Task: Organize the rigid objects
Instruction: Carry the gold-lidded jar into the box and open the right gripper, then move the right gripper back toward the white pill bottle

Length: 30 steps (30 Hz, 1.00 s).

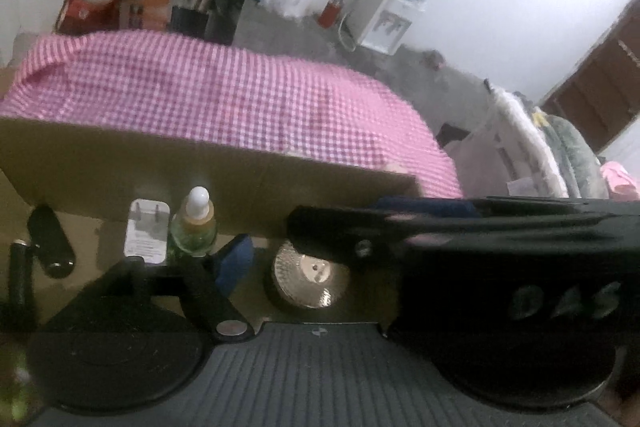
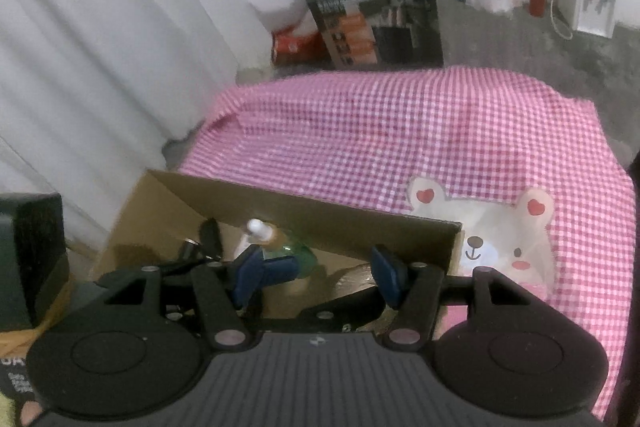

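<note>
Cardboard walls hold everything I am sorting: the box (image 1: 160, 171) sits on the pink checked cloth (image 1: 240, 91) that covers the table, and the rigid things are inside it. A green dropper bottle (image 1: 194, 227) with a white cap stands upright against the far wall. A white charger plug (image 1: 146, 231) leans just beside it, and a black cylinder (image 1: 52, 243) lies further left. I take them to be lined along that wall so they cannot tip and so the floor of the box stays free. Nearer me, a round metal tin (image 1: 308, 279) lies flat on the bottom, lid up, apart from the row.

My left jaws (image 1: 316, 267) hang over that tin. The one blue pad (image 1: 234, 259) I can see is swung well out and touches nothing. The other is hidden behind my right tool, which crosses in front of the left camera, so I read these jaws as spread and empty.

My right jaws (image 2: 316, 273) also stand spread above the box opening, both blue pads clear and nothing pinched between them. The bottle shows just behind one pad. Both tools crowd the same corner, so I judge a bump between them the likeliest trouble.
</note>
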### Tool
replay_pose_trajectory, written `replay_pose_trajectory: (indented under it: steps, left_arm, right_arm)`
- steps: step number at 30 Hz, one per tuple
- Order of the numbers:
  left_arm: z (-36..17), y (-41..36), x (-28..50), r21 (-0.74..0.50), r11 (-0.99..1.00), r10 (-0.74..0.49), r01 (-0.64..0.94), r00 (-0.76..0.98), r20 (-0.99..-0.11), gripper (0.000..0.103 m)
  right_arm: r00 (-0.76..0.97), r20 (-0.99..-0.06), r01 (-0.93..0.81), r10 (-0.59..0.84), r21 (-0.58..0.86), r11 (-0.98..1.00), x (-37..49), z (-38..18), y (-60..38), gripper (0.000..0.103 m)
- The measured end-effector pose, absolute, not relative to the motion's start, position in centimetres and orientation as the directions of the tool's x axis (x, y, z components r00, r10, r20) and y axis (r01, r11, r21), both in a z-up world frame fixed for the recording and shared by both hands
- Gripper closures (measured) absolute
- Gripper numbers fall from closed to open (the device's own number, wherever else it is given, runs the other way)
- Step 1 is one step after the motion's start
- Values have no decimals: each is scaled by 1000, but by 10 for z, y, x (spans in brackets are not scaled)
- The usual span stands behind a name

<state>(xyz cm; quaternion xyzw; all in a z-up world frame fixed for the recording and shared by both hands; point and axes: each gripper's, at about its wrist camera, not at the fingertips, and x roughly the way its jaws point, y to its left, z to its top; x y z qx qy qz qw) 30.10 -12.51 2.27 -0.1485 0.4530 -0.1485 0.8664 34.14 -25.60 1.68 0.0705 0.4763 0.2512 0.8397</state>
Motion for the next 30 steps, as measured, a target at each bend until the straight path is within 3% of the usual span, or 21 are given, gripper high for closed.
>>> replay_pose_trajectory:
  steps: [5,7,9,14,30]
  left_arm:
    - [46,-124,269,-393,900,-424,189,590,-687,12]
    - [55,-126,255,-382,898,-432,218,603,-671,8]
    - [64,-128,237,-361,897,-439,255,617,-654,2]
    - [74,-128,189,-320,892,-452,320,643,-618,1]
    - [93,-80,71,-225,868,-490,443,689,-534,0]
  right_arm:
    - [508,-676,-360,534,396,845,303,47,-275,18]
    - [561,-642,-358,522,380,853,285,61,-281,5]
    - [617,-595,-362,515,366,857,263,76,-288,0]
    - [729,-499,-353,469,313,882,201,108,-300,0]
    - [889,-391,-258,238,1,966,50,133,-278,0]
